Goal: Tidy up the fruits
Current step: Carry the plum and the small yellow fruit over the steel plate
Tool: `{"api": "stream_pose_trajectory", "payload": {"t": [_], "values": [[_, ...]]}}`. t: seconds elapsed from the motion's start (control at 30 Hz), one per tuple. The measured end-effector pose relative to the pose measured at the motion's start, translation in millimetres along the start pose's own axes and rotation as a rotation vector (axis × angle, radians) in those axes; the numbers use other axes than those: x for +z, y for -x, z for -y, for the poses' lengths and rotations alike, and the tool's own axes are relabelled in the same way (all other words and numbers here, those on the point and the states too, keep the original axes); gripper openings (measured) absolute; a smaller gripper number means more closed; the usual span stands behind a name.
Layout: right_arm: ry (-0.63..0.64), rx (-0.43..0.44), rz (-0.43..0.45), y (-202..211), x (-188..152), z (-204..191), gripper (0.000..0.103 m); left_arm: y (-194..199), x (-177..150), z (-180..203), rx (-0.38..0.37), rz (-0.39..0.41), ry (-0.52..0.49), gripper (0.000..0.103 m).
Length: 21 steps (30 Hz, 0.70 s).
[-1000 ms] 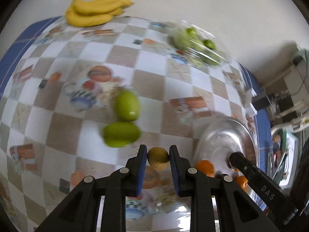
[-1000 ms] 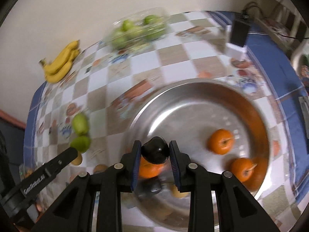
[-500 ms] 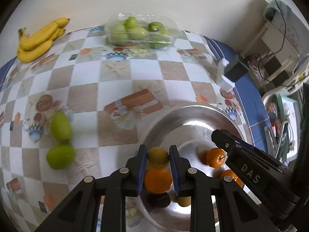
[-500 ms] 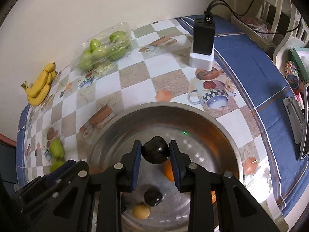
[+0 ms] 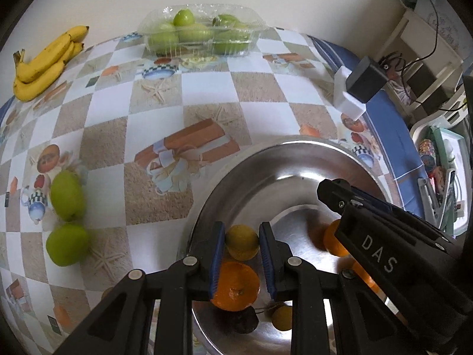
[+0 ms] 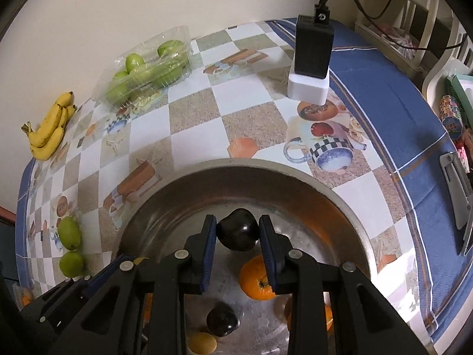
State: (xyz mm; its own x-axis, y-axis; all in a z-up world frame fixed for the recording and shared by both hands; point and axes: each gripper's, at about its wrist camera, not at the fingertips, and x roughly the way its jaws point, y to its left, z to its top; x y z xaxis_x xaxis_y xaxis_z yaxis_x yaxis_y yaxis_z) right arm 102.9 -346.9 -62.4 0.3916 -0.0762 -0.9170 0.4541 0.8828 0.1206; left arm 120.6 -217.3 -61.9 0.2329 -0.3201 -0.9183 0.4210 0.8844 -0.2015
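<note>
- Fruits are going into the steel bowl (image 5: 236, 177) near the front edge of the worktop (image 5: 207, 88); I hold one in each claw above it.
- My left claw (image 5: 241, 244) pinches a small yellow fruit (image 5: 241, 241) across its middle; my right claw (image 6: 238, 233) pinches a dark plum (image 6: 238, 232) the same way.
- Both look light, round and smooth-skinned, so I judge they could slip or bruise: a gentle pinch at the widest part suits them, and a low release so they do not roll hard against the metal.
- In the bowl I count at least two oranges (image 6: 257, 281), one more plum (image 6: 222, 321) and one more yellow fruit (image 6: 202, 343); the claws hide part of it.
- Two green fruits (image 5: 66, 195) lie loose towards the left edge.
- One banana bunch (image 5: 44, 62) sits at the far left corner.
- One clear tray of green fruit (image 5: 201, 32) stands at the far edge; I cannot count its contents surely.
</note>
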Motion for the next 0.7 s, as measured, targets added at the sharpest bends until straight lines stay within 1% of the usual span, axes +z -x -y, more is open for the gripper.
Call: {"api": "stream_pose_trajectory", "payload": {"t": [0.47, 0.53, 0.57, 0.6, 0.7], "values": [[0.014, 0.007, -0.012, -4, -2, -2, 0.031, -1, -2, 5, -0.004, 0.003, -0.02, 0.027], [0.015, 0.008, -0.009, -3, -2, -3, 0.035, 0, -1, 6, -0.006, 0.004, -0.027, 0.028], [0.016, 0.01, -0.007, -2, -1, -3, 0.039, 2, -1, 7, -0.007, 0.008, -0.032, 0.028], [0.016, 0.011, -0.005, -1, -1, -3, 0.041, 3, 0, 7, -0.006, 0.012, -0.034, 0.028], [0.016, 0.012, 0.006, 4, 0, -4, 0.042, 9, 1, 7, -0.008, 0.024, -0.032, 0.03]]}}
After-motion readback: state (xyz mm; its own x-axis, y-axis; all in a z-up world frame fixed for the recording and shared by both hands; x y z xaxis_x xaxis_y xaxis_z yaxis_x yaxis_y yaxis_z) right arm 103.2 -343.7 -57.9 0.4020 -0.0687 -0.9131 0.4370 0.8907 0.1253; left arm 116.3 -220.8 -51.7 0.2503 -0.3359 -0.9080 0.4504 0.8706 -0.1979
